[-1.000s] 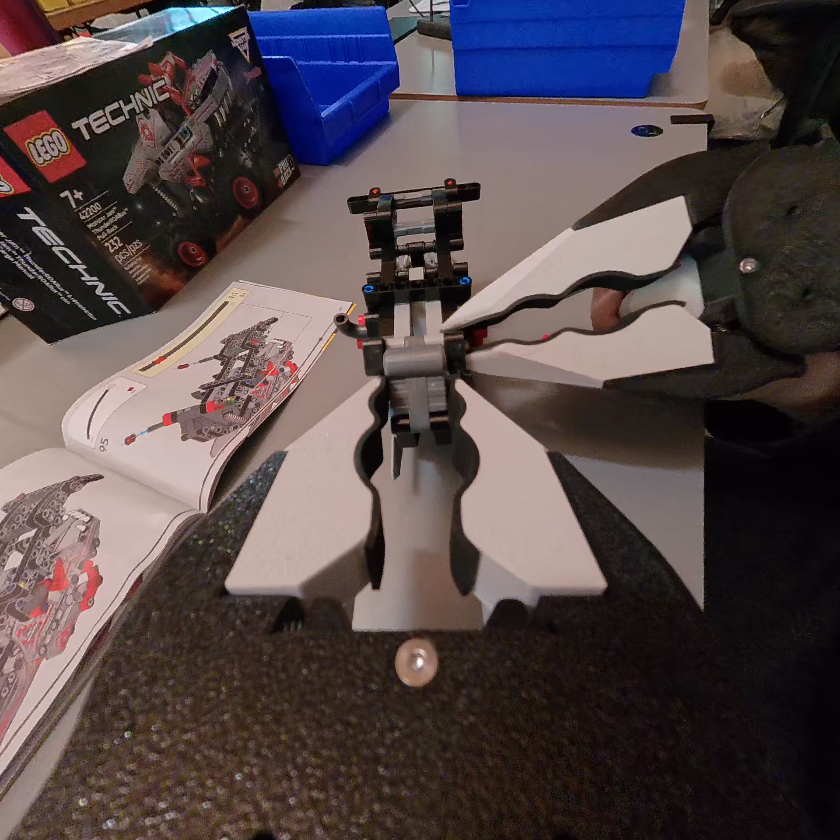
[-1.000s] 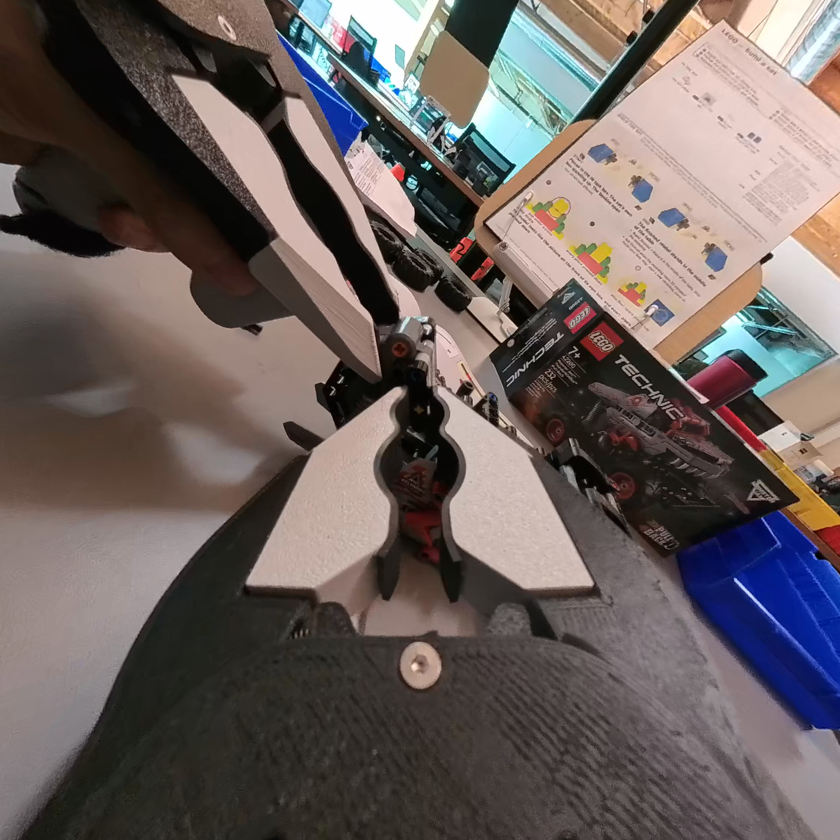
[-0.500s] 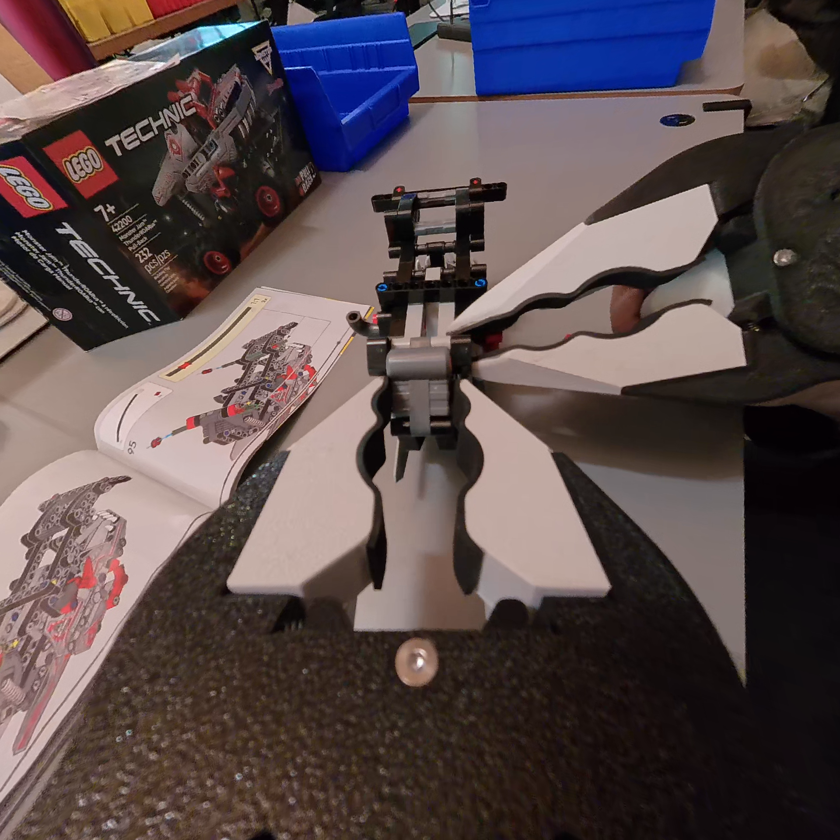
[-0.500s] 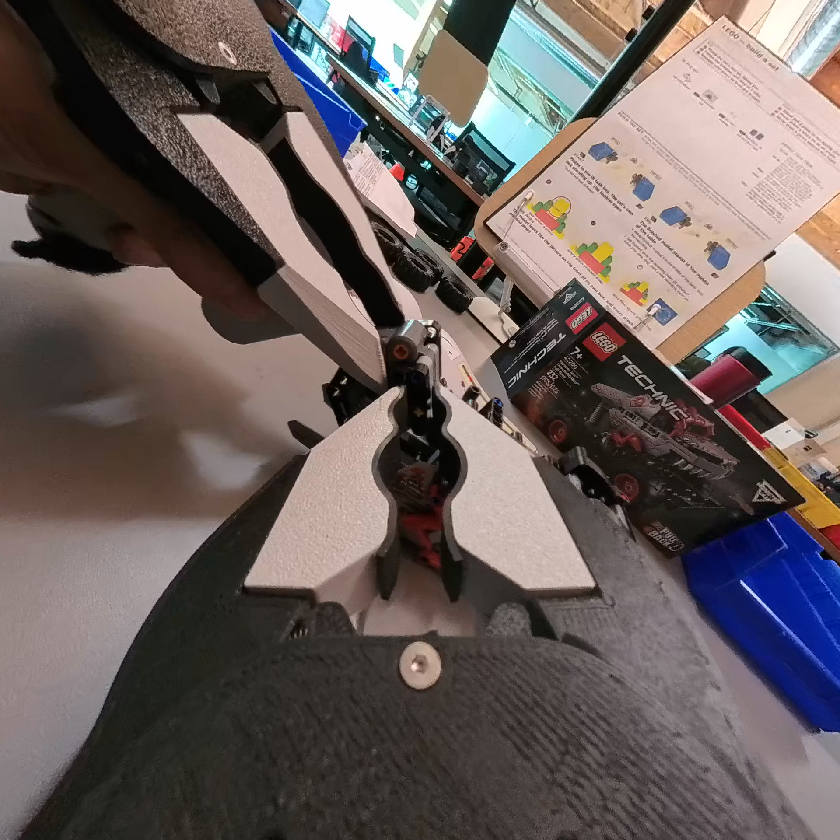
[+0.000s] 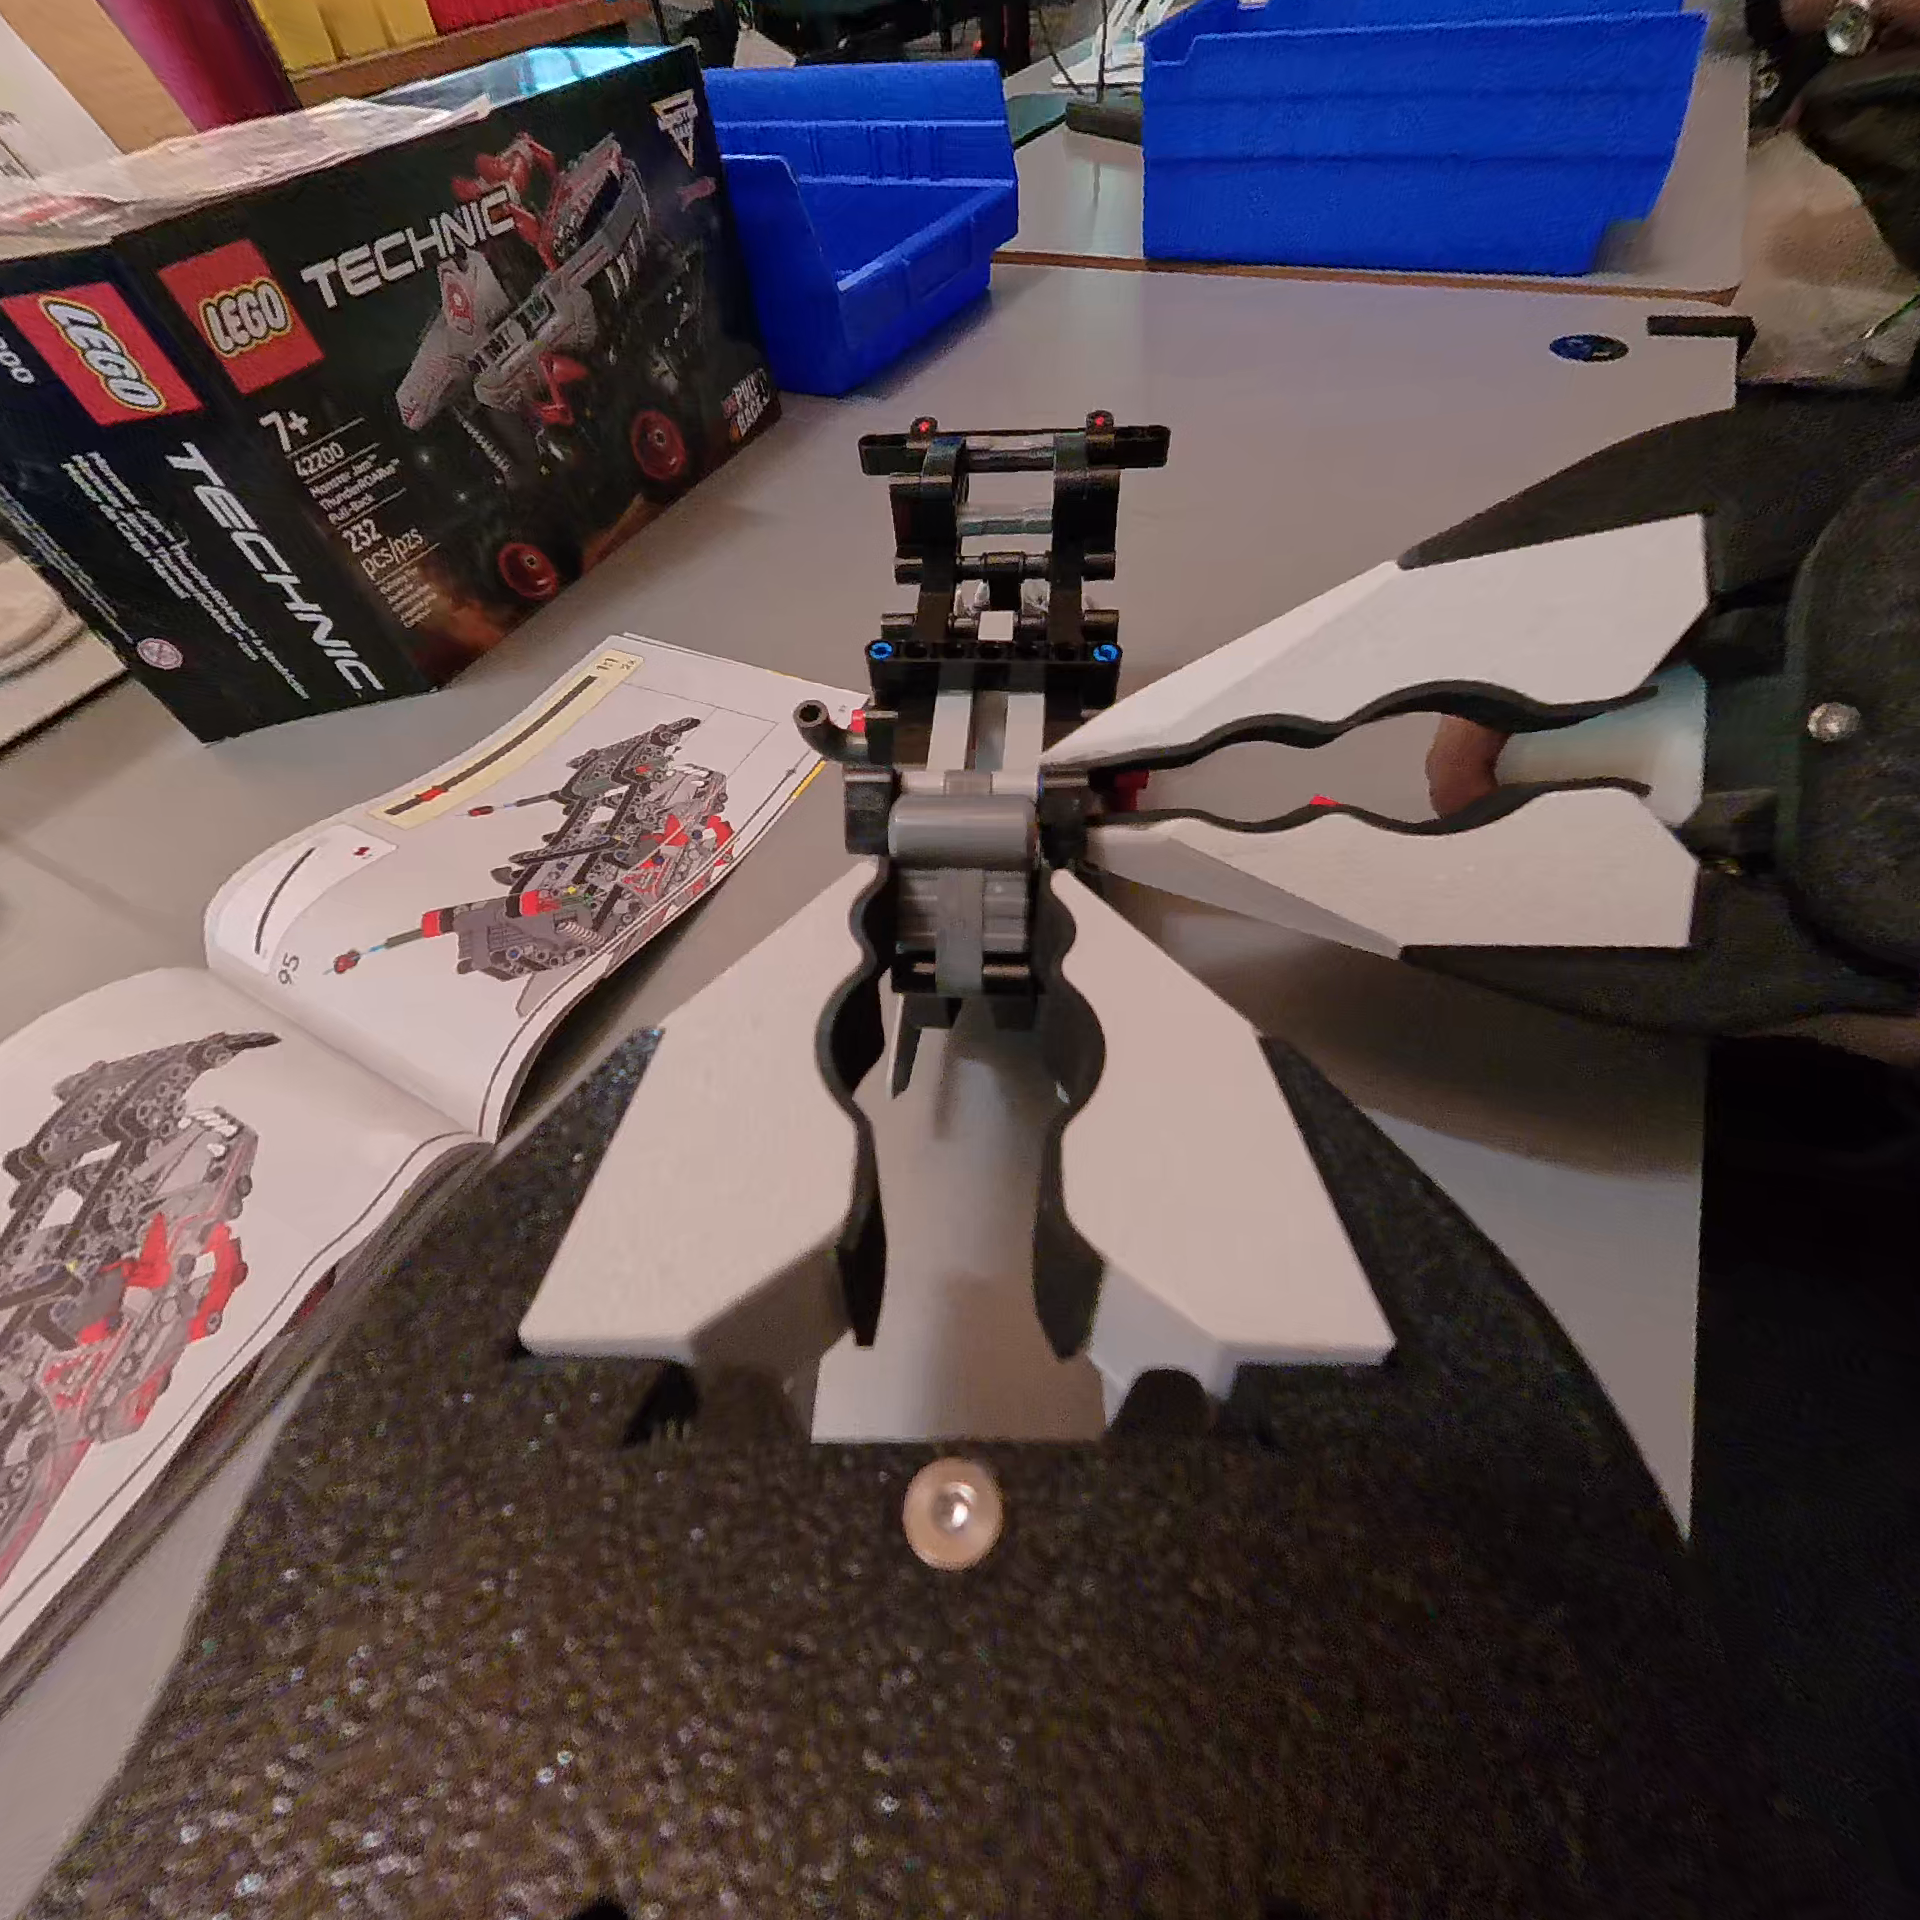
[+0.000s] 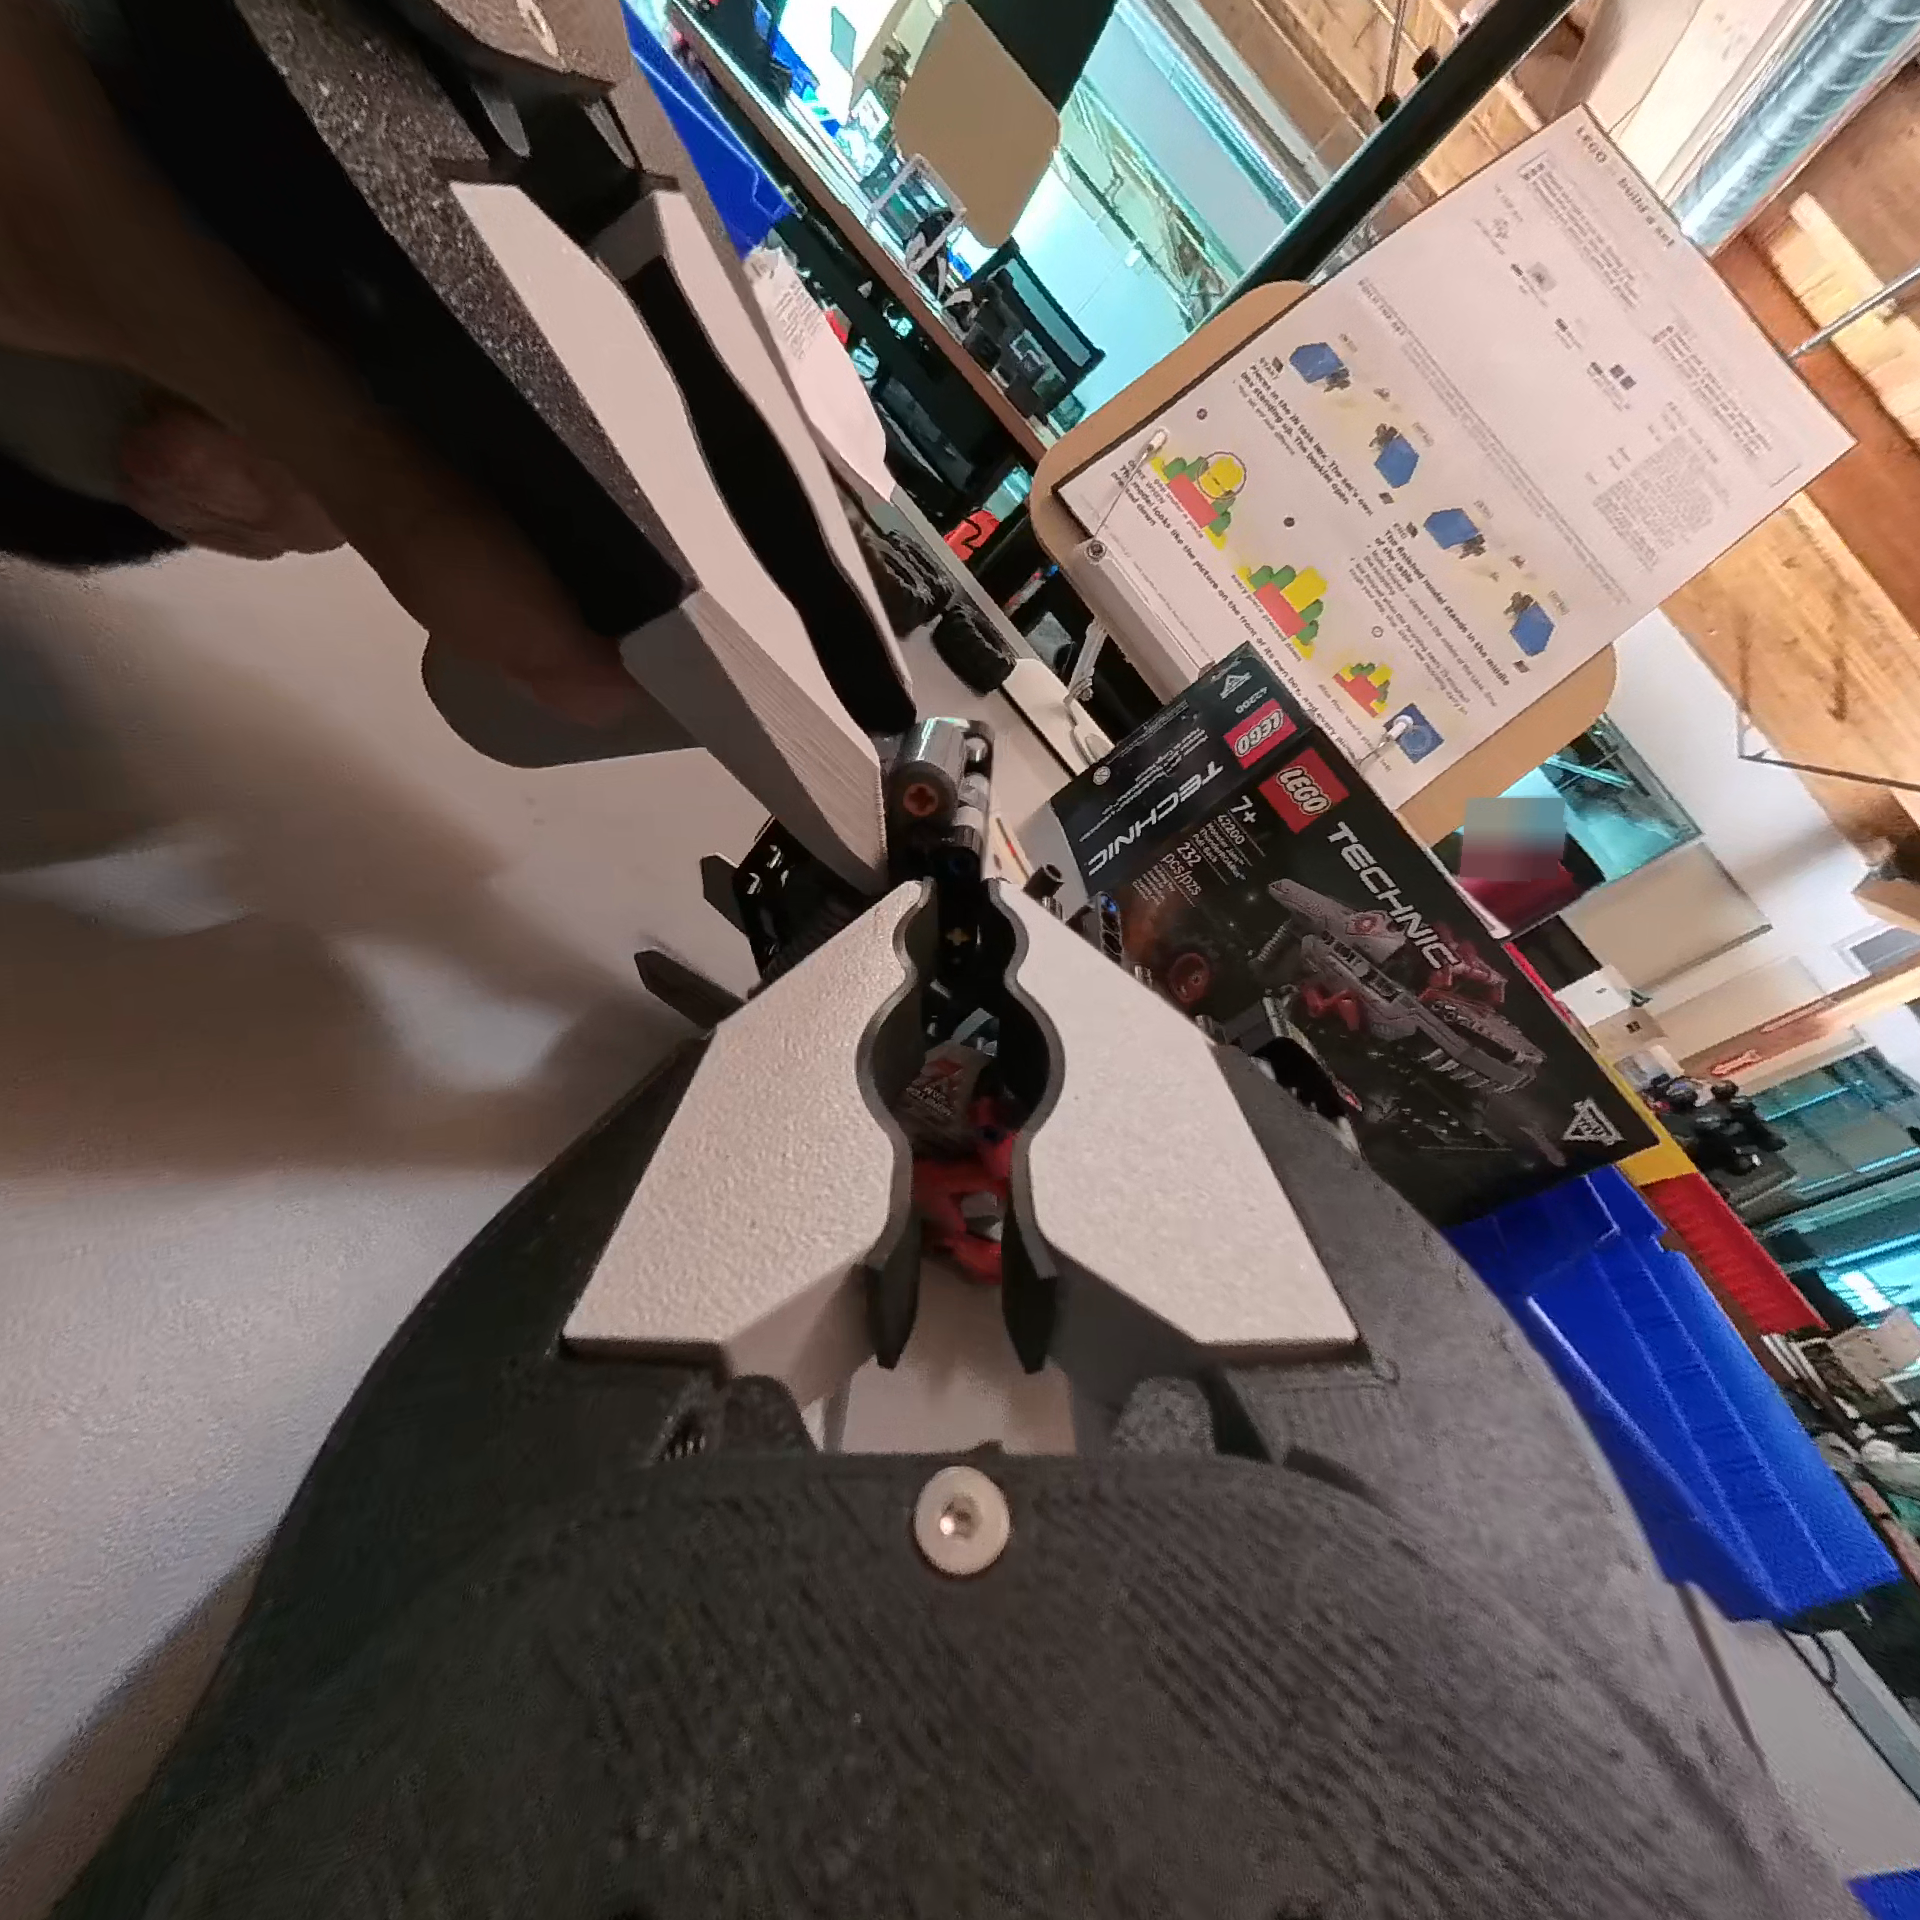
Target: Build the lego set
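We see the half-built black and grey model [image 5: 982,748] standing at the centre of the left wrist view, its near end caught between the two fingers of the left gripper [image 5: 961,904], whose jaws are drawn narrow and clamp the grey block on both sides. From the right of that frame the right gripper [image 5: 1075,805] comes in sideways, its jaws almost together with their tips pressed on the model's right flank, where a small red piece [image 5: 1127,784] shows in the slit between them.

In the right wrist view we find the same model [image 6: 961,935] pinched in the tip gap at mid-frame, with a red part [image 6: 971,1184] lower in the hollow between the fingers. The left gripper [image 6: 883,790] reaches down from the upper left and crowds the model's grey end.

An open instruction booklet [image 5: 436,935] lies at the left, just beside the model. The set's dark box [image 5: 395,384] stands behind it at upper left, and blue bins [image 5: 873,197] sit along the top edge on the grey table [image 5: 1351,416].
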A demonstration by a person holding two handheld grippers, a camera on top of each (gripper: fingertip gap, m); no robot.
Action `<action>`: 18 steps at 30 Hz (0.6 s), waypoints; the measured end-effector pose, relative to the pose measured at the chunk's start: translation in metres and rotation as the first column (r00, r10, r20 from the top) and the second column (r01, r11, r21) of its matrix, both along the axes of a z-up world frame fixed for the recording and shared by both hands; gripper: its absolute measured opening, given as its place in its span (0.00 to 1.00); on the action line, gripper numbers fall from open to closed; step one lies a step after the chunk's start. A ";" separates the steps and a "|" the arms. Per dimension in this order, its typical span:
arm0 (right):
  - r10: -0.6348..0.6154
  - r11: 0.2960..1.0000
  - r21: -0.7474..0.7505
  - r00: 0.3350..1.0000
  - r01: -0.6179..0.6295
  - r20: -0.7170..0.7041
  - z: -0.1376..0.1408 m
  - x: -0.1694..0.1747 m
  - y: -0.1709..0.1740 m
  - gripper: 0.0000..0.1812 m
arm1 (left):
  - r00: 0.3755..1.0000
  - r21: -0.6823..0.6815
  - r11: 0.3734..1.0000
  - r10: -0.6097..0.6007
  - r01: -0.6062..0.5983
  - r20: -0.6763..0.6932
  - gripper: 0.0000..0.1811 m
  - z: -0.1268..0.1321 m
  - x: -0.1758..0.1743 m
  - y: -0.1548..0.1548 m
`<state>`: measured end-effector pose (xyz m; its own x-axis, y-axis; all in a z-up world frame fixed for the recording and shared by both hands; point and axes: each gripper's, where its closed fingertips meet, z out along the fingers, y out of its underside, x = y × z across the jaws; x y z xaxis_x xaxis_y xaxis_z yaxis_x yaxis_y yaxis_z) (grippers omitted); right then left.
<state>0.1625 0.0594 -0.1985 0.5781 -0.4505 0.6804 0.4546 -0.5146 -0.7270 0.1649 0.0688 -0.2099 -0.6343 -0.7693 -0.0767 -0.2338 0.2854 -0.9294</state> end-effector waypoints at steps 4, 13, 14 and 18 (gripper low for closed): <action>0.020 1.000 0.020 1.000 -0.020 -0.018 0.001 -0.001 -0.001 0.03 | 1.000 -0.015 1.000 0.004 -0.004 -0.001 0.13 0.001 0.000 0.000; -0.006 0.996 0.095 0.999 0.003 0.032 0.023 -0.002 -0.027 0.03 | 0.999 -0.034 0.999 0.015 -0.013 0.034 0.12 0.012 0.007 0.023; 0.005 0.995 0.097 0.999 -0.008 0.032 0.023 -0.004 -0.026 0.03 | 1.000 -0.026 1.000 0.007 -0.007 0.024 0.12 0.009 0.006 0.023; 0.027 0.999 0.047 1.000 -0.027 0.003 0.011 -0.010 -0.019 0.03 | 1.000 -0.025 1.000 -0.003 0.003 0.000 0.12 0.006 0.004 0.025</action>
<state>0.1528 0.0405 -0.1880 0.5891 -0.4663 0.6599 0.4694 -0.4673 -0.7492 0.1689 0.0940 -0.2039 -0.6365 -0.7692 -0.0570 -0.2335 0.2626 -0.9362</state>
